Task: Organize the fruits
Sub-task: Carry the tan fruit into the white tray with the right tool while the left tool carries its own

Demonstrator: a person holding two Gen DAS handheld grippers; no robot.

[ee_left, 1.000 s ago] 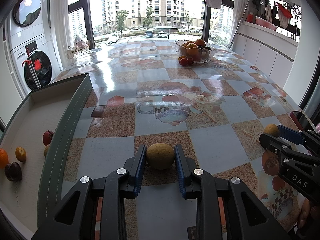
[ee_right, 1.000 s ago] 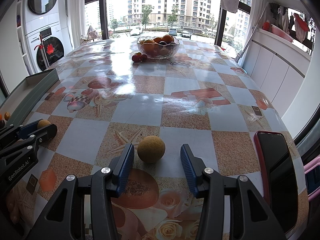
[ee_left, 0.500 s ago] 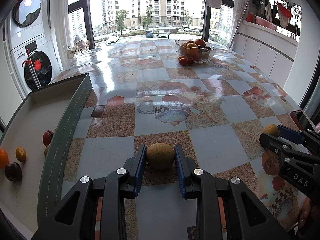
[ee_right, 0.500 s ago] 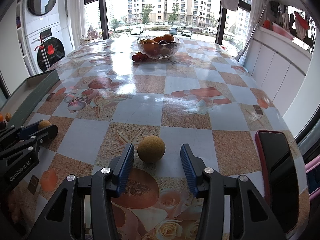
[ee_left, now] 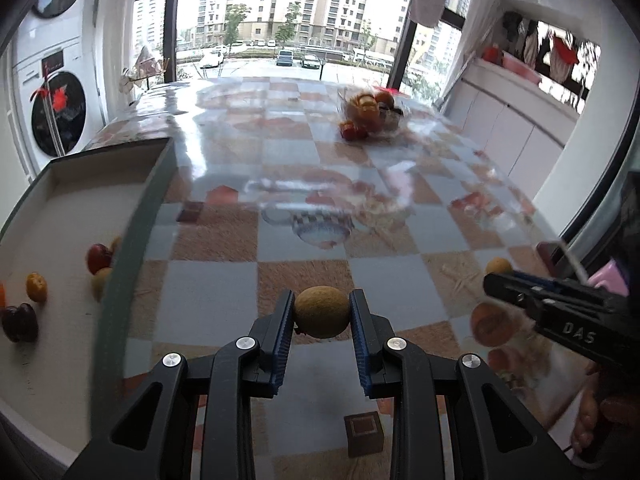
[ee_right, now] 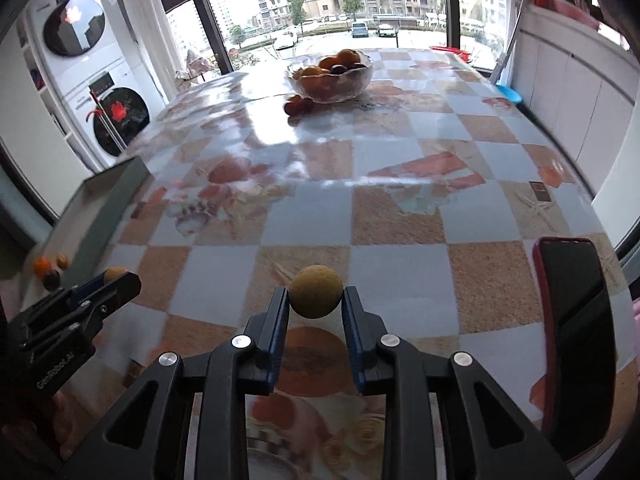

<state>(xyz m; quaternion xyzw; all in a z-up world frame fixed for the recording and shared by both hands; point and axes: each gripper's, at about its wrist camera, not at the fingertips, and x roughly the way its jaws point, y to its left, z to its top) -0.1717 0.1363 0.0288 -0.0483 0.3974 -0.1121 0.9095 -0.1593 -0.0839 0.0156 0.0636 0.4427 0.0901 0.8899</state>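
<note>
My left gripper (ee_left: 322, 314) is shut on a tan round fruit (ee_left: 322, 311) and holds it above the table. My right gripper (ee_right: 315, 298) is shut on a second tan round fruit (ee_right: 316, 291), also raised off the table. Each gripper shows in the other's view: the right gripper (ee_left: 496, 274) at the right edge, the left gripper (ee_right: 120, 278) at the lower left. A green tray (ee_left: 132, 240) on the left holds several small fruits, among them a red one (ee_left: 98, 257), an orange one (ee_left: 37, 287) and a dark one (ee_left: 20, 322).
A glass bowl (ee_right: 330, 80) of fruit stands at the far side of the table, with small red fruits (ee_right: 298, 105) beside it. A red-cased phone (ee_right: 572, 320) lies near the table's right edge. A washing machine (ee_right: 116, 120) stands beyond the table on the left.
Both grippers have lifted off the table with their fruits. The right gripper was open around its fruit and has shut on it. The views have tilted and blurred.
</note>
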